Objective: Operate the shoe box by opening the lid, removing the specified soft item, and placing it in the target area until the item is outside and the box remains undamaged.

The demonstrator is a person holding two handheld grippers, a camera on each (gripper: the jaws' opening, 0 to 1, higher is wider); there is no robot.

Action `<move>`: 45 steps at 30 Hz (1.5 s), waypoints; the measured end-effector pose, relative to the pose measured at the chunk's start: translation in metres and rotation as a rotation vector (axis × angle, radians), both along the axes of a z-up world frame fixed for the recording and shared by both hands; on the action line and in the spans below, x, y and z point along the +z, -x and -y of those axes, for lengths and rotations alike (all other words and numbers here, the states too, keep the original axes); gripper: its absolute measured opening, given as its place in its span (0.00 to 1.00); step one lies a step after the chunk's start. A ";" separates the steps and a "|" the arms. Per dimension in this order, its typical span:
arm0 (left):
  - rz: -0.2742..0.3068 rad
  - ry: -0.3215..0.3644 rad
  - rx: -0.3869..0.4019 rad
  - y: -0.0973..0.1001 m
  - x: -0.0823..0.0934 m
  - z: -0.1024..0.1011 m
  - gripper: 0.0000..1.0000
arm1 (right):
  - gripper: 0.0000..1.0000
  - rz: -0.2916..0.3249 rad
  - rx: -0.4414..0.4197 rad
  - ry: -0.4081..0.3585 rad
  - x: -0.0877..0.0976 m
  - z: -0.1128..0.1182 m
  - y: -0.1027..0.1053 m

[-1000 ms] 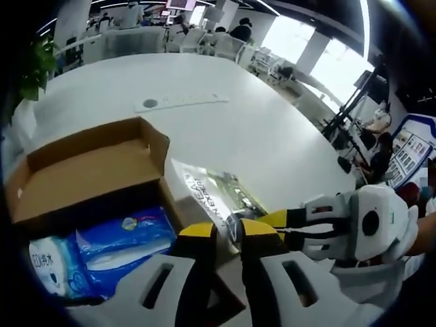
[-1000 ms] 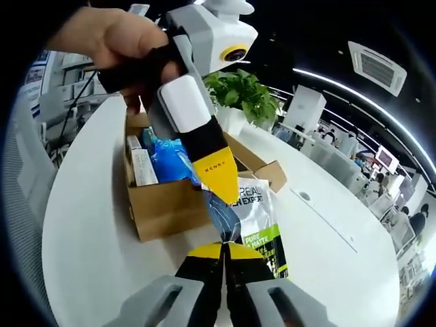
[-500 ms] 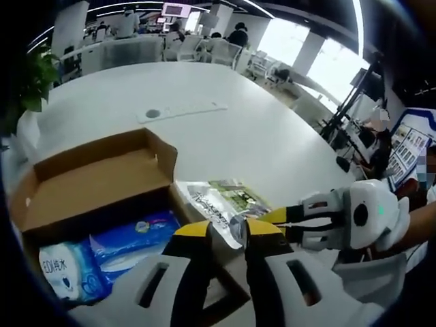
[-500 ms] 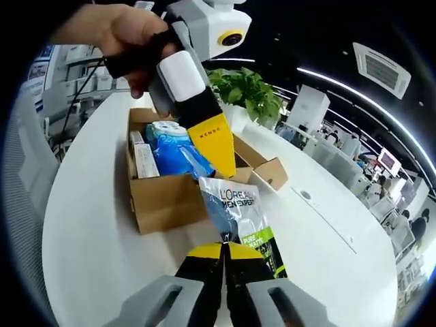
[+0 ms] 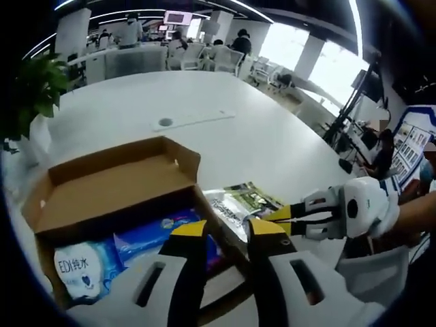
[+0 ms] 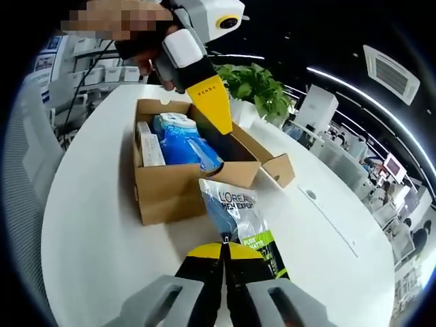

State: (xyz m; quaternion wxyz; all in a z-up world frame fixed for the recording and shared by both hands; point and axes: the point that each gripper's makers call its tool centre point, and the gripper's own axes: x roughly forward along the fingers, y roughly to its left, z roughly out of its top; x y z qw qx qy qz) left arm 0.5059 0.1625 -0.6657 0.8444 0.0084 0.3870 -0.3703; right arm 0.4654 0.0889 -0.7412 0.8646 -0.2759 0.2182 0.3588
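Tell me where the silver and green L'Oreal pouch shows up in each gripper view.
Left gripper view: pouch lies right of centre, just past the cardboard box's near corner, pinched by the right claw.
Right gripper view: pouch hangs at lower centre, held by that view's own claw.
Shared landmark: the open cardboard box.

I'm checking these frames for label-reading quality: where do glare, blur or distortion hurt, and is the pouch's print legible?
Left gripper view: windows blow out at upper right, fisheye bends the table, and the pouch looks foreshortened, its print unreadable. Right gripper view: the pouch is sharp with large lettering legible, ceiling strips glare slightly, the left gripper over the cardboard box is crisp, and the background desks are soft.
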 end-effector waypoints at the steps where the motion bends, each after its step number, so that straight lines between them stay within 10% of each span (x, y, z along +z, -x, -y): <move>1: 0.005 0.000 0.002 0.000 0.001 -0.003 0.23 | 0.00 -0.001 0.004 0.004 -0.001 0.000 0.000; 45: 0.149 0.002 0.185 0.003 0.023 -0.145 0.30 | 0.00 -0.086 0.204 0.206 -0.043 0.003 0.009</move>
